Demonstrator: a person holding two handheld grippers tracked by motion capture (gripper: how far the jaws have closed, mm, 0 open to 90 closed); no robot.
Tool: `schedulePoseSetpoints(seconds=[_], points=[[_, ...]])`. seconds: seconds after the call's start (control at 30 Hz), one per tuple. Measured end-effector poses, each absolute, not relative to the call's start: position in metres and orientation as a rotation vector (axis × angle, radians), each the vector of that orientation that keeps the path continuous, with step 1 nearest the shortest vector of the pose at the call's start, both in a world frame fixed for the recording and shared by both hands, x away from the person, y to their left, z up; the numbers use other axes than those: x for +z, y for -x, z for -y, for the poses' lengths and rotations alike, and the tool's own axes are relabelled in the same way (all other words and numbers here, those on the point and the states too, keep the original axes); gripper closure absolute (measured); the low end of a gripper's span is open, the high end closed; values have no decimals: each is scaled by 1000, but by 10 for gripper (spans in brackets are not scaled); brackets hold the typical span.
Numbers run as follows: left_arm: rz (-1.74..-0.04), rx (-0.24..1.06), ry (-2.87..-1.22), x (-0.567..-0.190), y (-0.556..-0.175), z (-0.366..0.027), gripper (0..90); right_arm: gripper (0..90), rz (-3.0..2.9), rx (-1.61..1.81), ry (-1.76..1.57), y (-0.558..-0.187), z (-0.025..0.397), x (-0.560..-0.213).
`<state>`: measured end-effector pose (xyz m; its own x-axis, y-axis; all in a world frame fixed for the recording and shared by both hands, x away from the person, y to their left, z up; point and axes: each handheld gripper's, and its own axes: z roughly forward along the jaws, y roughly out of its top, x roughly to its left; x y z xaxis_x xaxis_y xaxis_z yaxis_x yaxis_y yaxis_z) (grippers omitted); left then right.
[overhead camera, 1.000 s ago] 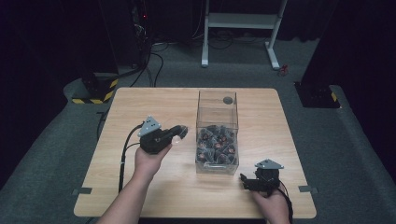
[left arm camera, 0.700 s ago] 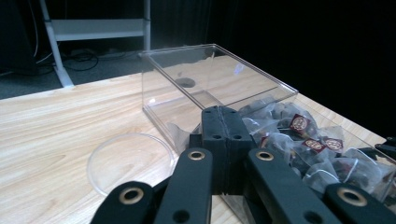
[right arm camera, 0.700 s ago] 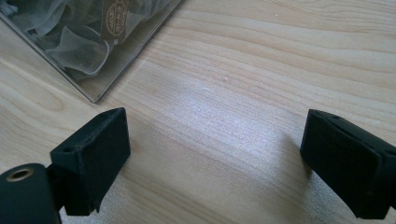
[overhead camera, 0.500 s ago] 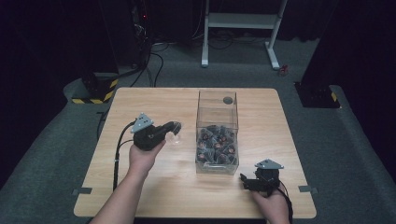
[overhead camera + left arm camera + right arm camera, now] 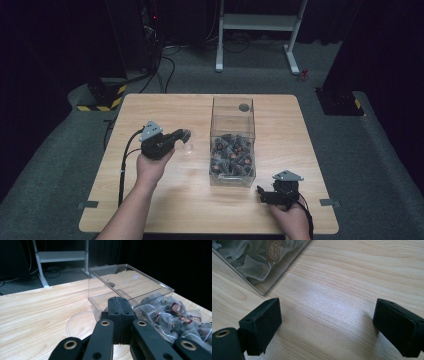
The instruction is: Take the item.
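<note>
A clear plastic box (image 5: 232, 112) stands on the wooden table (image 5: 150, 107), its near half heaped with tea bags (image 5: 231, 152) in mesh pouches. Left of the box, my left gripper (image 5: 181, 135) points at it, jaws pressed shut (image 5: 119, 305). A small clear round dish (image 5: 187, 146) lies on the table just under and beside those jaw tips; in the left gripper view the dish (image 5: 80, 324) is left of them, and I cannot tell if they touch. My right gripper (image 5: 264, 192) rests open by the box's near right corner (image 5: 263, 291), with bare wood between its jaws (image 5: 327, 327).
A dark round spot (image 5: 244, 107) shows at the far end of the box. Cables trail from both grippers toward the near table edge. A white stand (image 5: 257, 22) and a yellow-black striped block (image 5: 102, 97) sit on the floor beyond the table.
My left gripper has drawn back leftward, away from the box's side. The right gripper has stayed where it was.
</note>
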<state>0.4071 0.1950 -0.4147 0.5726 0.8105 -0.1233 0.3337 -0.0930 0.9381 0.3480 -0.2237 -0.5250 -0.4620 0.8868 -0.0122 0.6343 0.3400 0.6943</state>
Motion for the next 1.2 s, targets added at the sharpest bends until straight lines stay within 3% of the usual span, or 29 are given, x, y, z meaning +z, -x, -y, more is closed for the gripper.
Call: schedulePoseSetpoints(seconds=[1.2], points=[[-1023,543,-1717,-426,-430,-188,900,81,-2235,894,-1323,-350,223,-525]])
